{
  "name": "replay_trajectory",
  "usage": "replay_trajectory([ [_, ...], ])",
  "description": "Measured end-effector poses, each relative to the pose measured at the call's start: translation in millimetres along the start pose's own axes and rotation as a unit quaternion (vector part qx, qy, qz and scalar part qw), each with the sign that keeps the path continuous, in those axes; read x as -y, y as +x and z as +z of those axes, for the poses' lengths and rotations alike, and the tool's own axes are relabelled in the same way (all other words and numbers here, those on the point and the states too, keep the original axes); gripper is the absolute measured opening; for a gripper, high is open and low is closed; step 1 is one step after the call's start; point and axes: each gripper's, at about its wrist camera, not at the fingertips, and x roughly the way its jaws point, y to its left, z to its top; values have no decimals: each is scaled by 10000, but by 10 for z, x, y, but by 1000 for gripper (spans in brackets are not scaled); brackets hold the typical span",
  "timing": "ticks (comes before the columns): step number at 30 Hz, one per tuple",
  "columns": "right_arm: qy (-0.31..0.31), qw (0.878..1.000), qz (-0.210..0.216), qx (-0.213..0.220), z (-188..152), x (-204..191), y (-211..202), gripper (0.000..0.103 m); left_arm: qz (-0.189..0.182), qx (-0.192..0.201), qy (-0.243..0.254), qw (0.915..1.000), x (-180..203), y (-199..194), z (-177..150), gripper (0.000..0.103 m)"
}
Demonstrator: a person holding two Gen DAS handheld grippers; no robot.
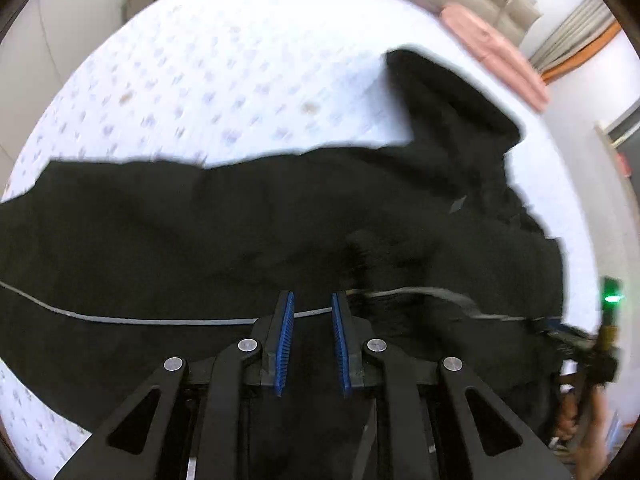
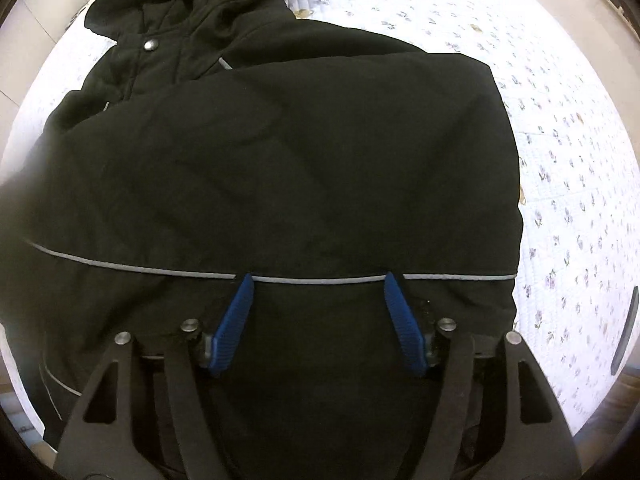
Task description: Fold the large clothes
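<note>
A large black hooded jacket [image 1: 240, 232] with a thin grey reflective stripe lies on a white flowered bedsheet [image 1: 200, 80]. In the right wrist view the jacket [image 2: 280, 160] lies partly folded, hood and a metal snap at the upper left. My left gripper [image 1: 312, 300] hovers just over the jacket near the grey stripe, blue pads a small gap apart, nothing between them. My right gripper [image 2: 319, 280] is open wide, its tips at the grey stripe near the jacket's hem. The right gripper's body with a green light [image 1: 612, 300] shows at the left wrist view's right edge.
A pink folded cloth [image 1: 492, 48] lies at the bed's far edge by a beige headboard. Walls and a cabinet stand beyond the bed. Bare sheet [image 2: 560, 160] spreads to the right of the jacket. A wooden floor shows at the lower right.
</note>
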Motion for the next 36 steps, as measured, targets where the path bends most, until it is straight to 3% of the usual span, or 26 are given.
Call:
replay_trajectory([
  [3,191,9995,231,105,21,19,-152,65,-375,167,420,9983,365,-187,-1,31],
  [5,286,9983,431,254,19,-3,-294,65,-599,258,720,9953,674,-203,-36,51],
  [7,343,9971,560,384,9,-62,-413,65,-812,202,914,9923,897,-96,-70,53],
  [10,262,9959,799,344,-16,-237,-424,65,-705,-186,981,9925,1097,329,-139,52],
  [15,-149,9980,562,-257,-84,-524,6,64,-525,-732,701,9935,951,857,-229,49],
  [21,-195,9984,451,-273,-6,-598,133,70,-758,-505,529,9944,775,542,-220,50],
  [23,-227,9982,458,-309,43,-612,163,71,-802,-274,353,9958,612,245,-250,50],
  [25,-286,9980,455,-324,65,-622,182,72,-602,-117,187,9979,348,-34,-292,50],
  [27,-349,9979,439,-328,70,-642,188,74,-54,106,-88,9999,-91,-319,-320,50],
  [29,-387,9977,451,-335,80,-624,213,77,557,300,-571,9964,-665,-589,-338,50],
  [32,-382,9974,475,-374,146,-668,265,84,1200,483,-1535,9796,-1566,-928,-412,50],
  [36,-415,9974,418,-423,172,-767,306,88,1459,831,-2656,9493,-2493,-1264,-556,50],
])
